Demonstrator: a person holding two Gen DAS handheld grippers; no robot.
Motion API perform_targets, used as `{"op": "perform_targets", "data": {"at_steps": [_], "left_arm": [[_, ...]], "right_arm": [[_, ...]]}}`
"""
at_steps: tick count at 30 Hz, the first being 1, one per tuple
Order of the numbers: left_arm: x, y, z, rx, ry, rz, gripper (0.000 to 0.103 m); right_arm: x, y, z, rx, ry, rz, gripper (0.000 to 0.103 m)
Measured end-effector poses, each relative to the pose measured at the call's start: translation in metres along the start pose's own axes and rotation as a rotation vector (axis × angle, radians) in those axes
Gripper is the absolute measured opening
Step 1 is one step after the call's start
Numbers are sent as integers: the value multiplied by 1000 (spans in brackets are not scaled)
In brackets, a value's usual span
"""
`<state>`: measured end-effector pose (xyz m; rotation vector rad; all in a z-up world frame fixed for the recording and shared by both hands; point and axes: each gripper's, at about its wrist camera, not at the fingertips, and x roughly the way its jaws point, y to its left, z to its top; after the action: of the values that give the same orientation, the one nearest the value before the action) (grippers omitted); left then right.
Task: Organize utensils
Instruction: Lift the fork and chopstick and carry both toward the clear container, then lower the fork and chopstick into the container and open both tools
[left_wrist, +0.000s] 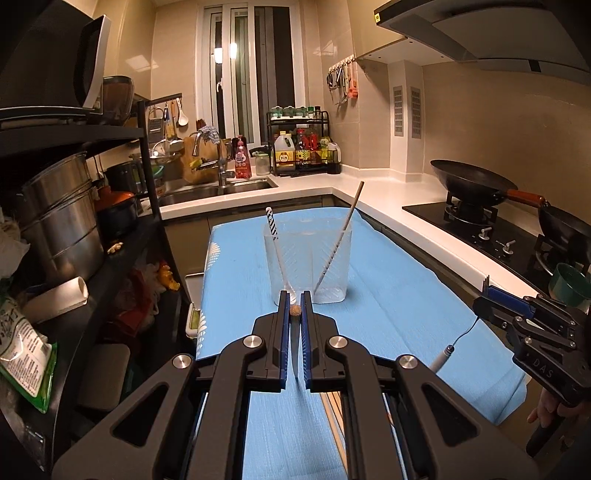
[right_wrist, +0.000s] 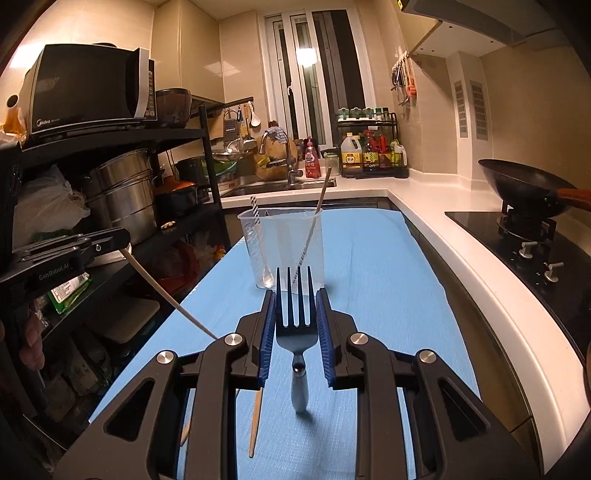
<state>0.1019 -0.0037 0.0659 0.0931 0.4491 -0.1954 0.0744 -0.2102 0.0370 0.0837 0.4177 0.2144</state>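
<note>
A clear plastic cup (left_wrist: 308, 258) (right_wrist: 282, 243) stands on the blue cloth (left_wrist: 388, 302). In it lean a spoon with a striped handle (left_wrist: 271, 225) and one chopstick (left_wrist: 351, 218). My left gripper (left_wrist: 295, 295) is shut on another pale chopstick (left_wrist: 295, 309), just short of the cup. From the right wrist view, that chopstick (right_wrist: 170, 299) slants down from the left gripper (right_wrist: 120, 240). My right gripper (right_wrist: 295, 291) is shut on a metal fork (right_wrist: 295, 317). The fork's tines point up and its white handle hangs below. In the left wrist view this gripper (left_wrist: 484, 299) is at the right.
Two wooden chopsticks (right_wrist: 255, 421) lie on the cloth under the right gripper. A black rack with steel pots (left_wrist: 59, 221) and a microwave (right_wrist: 88, 88) stands at the left. A white counter (left_wrist: 388, 206) with a wok (left_wrist: 472, 181) on the hob runs along the right. The sink (left_wrist: 207, 192) is behind.
</note>
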Motion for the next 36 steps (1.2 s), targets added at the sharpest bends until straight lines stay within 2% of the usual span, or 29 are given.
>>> {"op": "perform_targets", "data": {"at_steps": [14,22,36], "left_arm": [[5,4,36,23,33,-38,6],[7,3,78,56,2,-55,6],[41,11,146,48,-37,-85,6]], "right_arm": [[6,1,44,-22,5,-3,22],[8,9,88,-69,-39,1,22],[52,15,159,-92,-54,46,22]]}}
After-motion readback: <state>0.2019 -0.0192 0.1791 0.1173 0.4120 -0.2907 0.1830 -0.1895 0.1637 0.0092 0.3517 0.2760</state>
